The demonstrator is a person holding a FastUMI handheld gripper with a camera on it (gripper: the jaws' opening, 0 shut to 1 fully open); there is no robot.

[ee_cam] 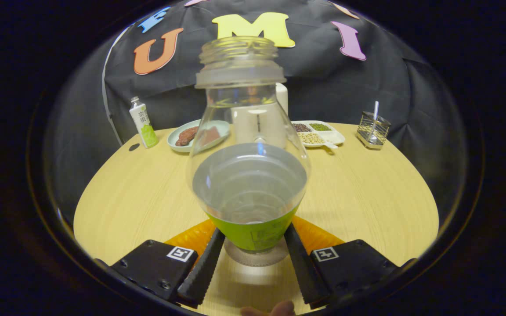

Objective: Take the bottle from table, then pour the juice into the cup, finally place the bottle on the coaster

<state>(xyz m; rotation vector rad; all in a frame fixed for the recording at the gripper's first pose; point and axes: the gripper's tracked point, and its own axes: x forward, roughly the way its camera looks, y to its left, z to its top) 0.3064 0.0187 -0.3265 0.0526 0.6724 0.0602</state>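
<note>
Gripper [253, 263] fingers [202, 270] stand on either side of the bottle [248, 145], ribbed pads against the green label band at its base; both fingers press on it, so the tongs are closed on the bottle. Bottle is upright, clear plastic, cap off, threaded neck open at 12 o'clock from the fingers. Through the wall a grey, ringed inner surface shows; I cannot tell how much liquid is inside.

Bottle's base sits on or just above an orange coaster [191, 235], which shows at 10 and 2 o'clock from the base, behind both fingers. Contact between base and coaster cannot be judged. A pale disc shows directly under the base.

Round wooden table [367, 197] carries the rest, well beyond the bottle:
- 11 o'clock: small drink bottle with white and green label [143, 123], upright, near far table edge
- just right of it: pale plate with reddish-brown food [191, 135], partly behind the held bottle
- 12 o'clock: white boxy object [259, 118], seen through the clear bottle; identity unclear
- 1 o'clock: white divided tray with beans and grains [319, 131]
- 2 o'clock: wire holder with a metal utensil [372, 129]

A fingertip [275, 309] shows at 6 o'clock, below the fingers
</note>
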